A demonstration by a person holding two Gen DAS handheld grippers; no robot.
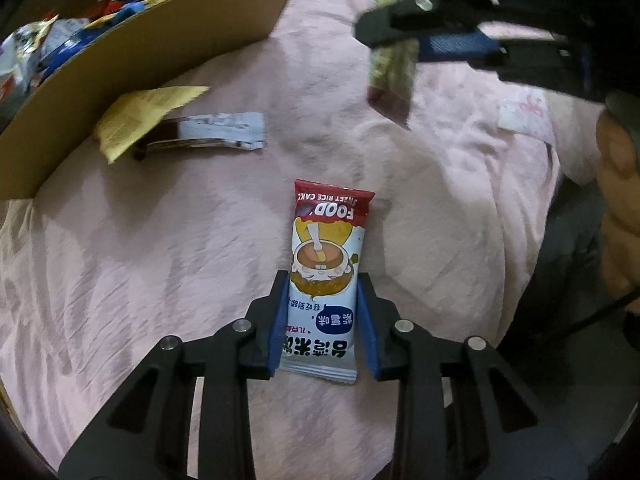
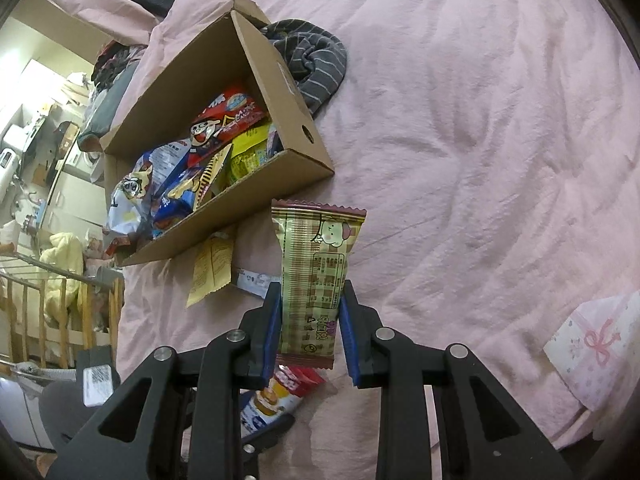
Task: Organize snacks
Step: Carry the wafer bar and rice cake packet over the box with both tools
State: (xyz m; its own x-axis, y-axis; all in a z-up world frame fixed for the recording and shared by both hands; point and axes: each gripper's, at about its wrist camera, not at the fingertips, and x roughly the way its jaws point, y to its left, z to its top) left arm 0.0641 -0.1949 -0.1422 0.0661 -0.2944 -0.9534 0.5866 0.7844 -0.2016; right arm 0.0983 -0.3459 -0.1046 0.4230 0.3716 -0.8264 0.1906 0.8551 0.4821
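Pink bedding [image 1: 160, 260] under left tool [image 1: 323, 280] clamping red-topped white rice-cake packet [image 1: 326, 264]; right tool [image 2: 308, 292] clamps green-plaid wrapper [image 2: 316, 272].

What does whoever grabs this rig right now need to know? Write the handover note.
Left gripper: closed around the rice cake pack, which lies on the pink sheet.
Right gripper: shut on the green plaid pack, held off the bed.
Box: already holds many snacks.
Loose beside the box: yellow packet overlapping a white wrapper.
Left to do: box both gripped packs, then the two loose ones.
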